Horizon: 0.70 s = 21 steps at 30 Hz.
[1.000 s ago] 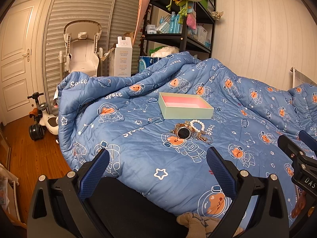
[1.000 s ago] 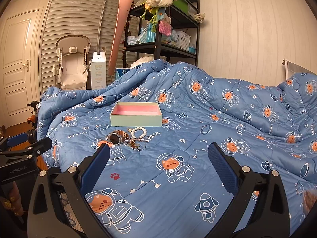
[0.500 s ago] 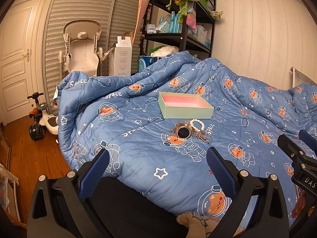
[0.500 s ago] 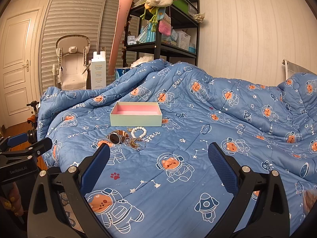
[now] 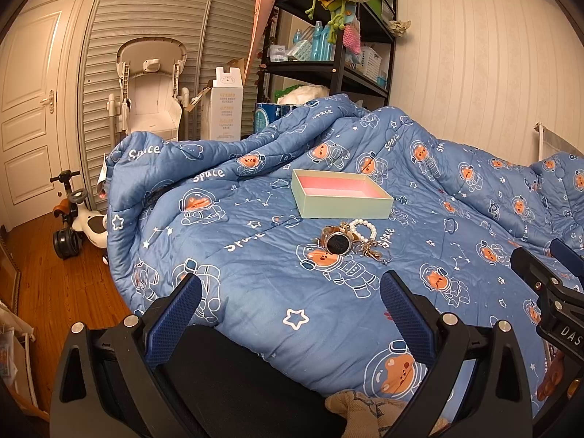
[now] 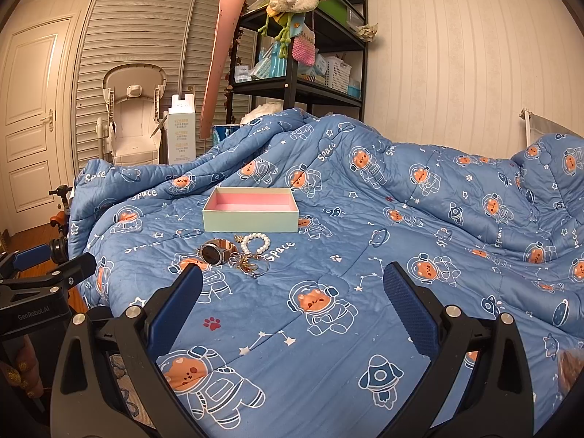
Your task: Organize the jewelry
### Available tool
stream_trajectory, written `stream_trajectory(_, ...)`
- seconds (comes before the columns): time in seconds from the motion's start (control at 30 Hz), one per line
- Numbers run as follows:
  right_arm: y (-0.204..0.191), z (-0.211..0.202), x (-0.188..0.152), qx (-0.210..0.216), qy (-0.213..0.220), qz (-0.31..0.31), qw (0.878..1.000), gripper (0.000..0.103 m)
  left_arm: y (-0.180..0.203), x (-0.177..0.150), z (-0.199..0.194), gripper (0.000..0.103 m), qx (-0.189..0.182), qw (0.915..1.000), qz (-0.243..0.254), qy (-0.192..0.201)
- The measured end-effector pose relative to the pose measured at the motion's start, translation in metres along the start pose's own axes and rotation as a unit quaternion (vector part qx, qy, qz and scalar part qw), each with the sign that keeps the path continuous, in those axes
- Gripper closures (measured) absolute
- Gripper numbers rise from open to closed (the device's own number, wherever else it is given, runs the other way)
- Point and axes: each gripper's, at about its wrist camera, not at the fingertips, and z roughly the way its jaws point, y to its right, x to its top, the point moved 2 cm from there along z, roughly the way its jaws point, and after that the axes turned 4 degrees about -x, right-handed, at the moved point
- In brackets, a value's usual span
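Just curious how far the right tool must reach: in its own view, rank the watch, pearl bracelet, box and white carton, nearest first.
1. Watch, on the quilt, left of centre.
2. Pearl bracelet, just behind, to its right.
3. Box, behind both.
4. White carton, beyond the bed, left.

The bed's quilt (image 6: pixel 365 219) is soft matt cloth, stitched and rumpled, and on it stands a matt cardboard box (image 6: pixel 251 219), pale green outside with a smooth pink lining. Just in front of the box lie a glossy gold-toned metal watch (image 6: pixel 213 253), a bracelet of shiny white pearl-like beads (image 6: pixel 256 242) and tangled bright gold chains (image 6: pixel 252 264). Both tongs (image 5: pixel 290 315) (image 6: pixel 292 310) are matt black plastic with rough dimpled blue pads (image 6: pixel 408 306) and shiny metal screws.
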Motion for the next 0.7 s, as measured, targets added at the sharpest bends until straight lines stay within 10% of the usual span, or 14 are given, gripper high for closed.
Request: stream_trajectory(0.7, -0.0036, 0.0048, -0.0078, 0.0, -0.004, -0.001, 1.0, 0.005, -0.0005, -0.0046, 0.0058, 0.007, 0.0, 1.0, 0.0, -0.002)
